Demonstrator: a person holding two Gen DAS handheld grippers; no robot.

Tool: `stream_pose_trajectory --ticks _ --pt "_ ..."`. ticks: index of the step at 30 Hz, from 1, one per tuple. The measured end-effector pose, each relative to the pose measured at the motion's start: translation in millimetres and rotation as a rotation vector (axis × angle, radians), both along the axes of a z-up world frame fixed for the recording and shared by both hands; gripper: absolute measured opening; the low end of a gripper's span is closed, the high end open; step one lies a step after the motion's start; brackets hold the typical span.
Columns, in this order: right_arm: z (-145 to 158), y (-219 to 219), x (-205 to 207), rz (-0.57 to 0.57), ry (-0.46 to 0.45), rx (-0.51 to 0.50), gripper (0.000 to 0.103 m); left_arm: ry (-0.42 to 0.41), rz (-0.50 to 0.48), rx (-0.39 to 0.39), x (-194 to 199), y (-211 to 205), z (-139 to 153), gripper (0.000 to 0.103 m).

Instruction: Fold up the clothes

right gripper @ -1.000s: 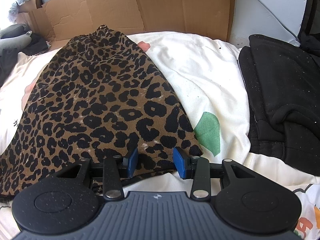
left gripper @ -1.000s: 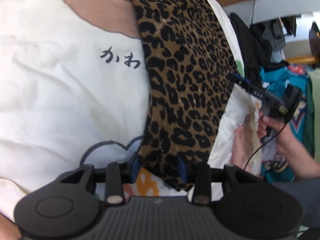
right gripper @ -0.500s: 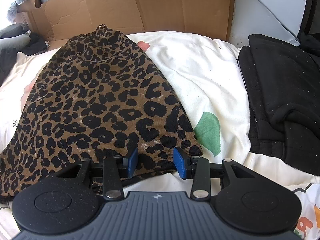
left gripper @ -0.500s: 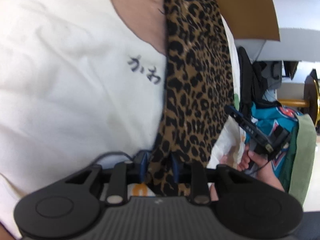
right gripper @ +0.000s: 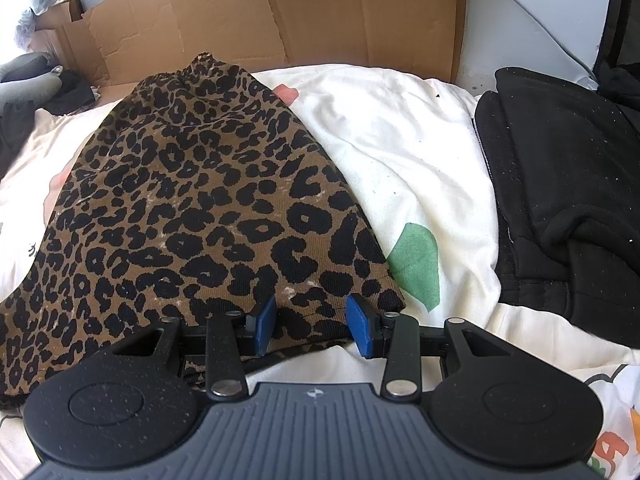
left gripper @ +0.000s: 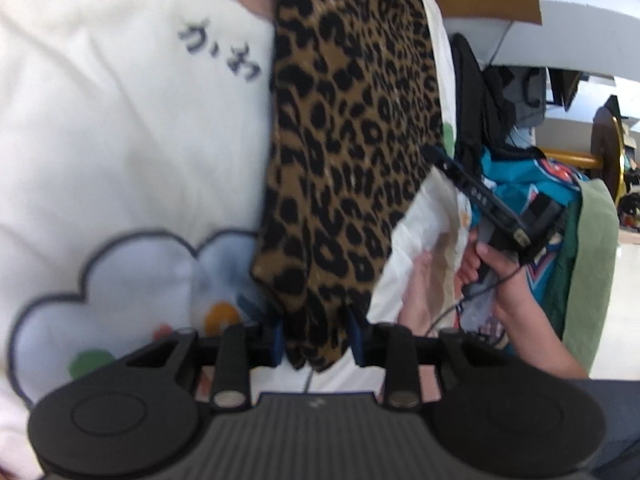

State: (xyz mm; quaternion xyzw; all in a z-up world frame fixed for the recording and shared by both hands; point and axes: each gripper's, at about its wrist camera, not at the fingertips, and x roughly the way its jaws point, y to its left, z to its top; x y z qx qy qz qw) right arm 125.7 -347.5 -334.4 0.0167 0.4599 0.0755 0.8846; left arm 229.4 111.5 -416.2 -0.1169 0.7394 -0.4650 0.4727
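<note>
A leopard-print garment [right gripper: 200, 216] lies spread on a white printed sheet [right gripper: 392, 148]. In the left wrist view the same garment [left gripper: 352, 128] runs away from me as a long strip. My left gripper [left gripper: 318, 336] has a bunched corner of the garment between its blue pads, with the jaws partly apart. My right gripper [right gripper: 312, 322] is open, its blue pads [right gripper: 266, 324] resting over the garment's near right hem. The right gripper and the hand holding it also show in the left wrist view [left gripper: 496, 216].
A black folded garment [right gripper: 568, 200] lies to the right of the sheet. Flattened cardboard [right gripper: 280, 12] stands behind the bed. Teal and green clothes [left gripper: 576, 232] hang at the right in the left wrist view. A grey object [right gripper: 28, 80] lies at the far left.
My left gripper closed in on the garment corner half a second ago, then its jaws widened again and the view shifted back. The right gripper has not moved.
</note>
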Motion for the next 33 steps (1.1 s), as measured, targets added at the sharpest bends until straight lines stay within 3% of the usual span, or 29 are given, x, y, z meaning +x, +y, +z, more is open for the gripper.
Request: stream_pose_trajectory --ticks 7,11,16,21,27,33 --pt "0 0 -1 -0.004 -0.005 0.0 0.046 0.009 0.06 0.004 0 3 -6 0.027" --pt "-1 1 0 -0.007 -0.002 -0.002 0.046 -0.029 0.029 0.003 -2 -1 -4 0.027" --pt "-2 1 1 -0.016 -0.006 -0.001 0.046 -0.079 -0.014 0.023 -5 -7 -4 0.02" --pt "-2 -1 1 -0.034 -0.008 0.015 0.046 -0.161 -0.072 0.069 -11 -22 7 0.018" --pt "2 -6 1 -0.043 -0.004 0.034 0.045 -0.198 -0.082 0.1 -14 -25 11 0.009" --pt "12 -14 -2 -0.059 -0.036 0.017 0.046 -0.264 -0.132 0.12 -17 -32 26 0.007"
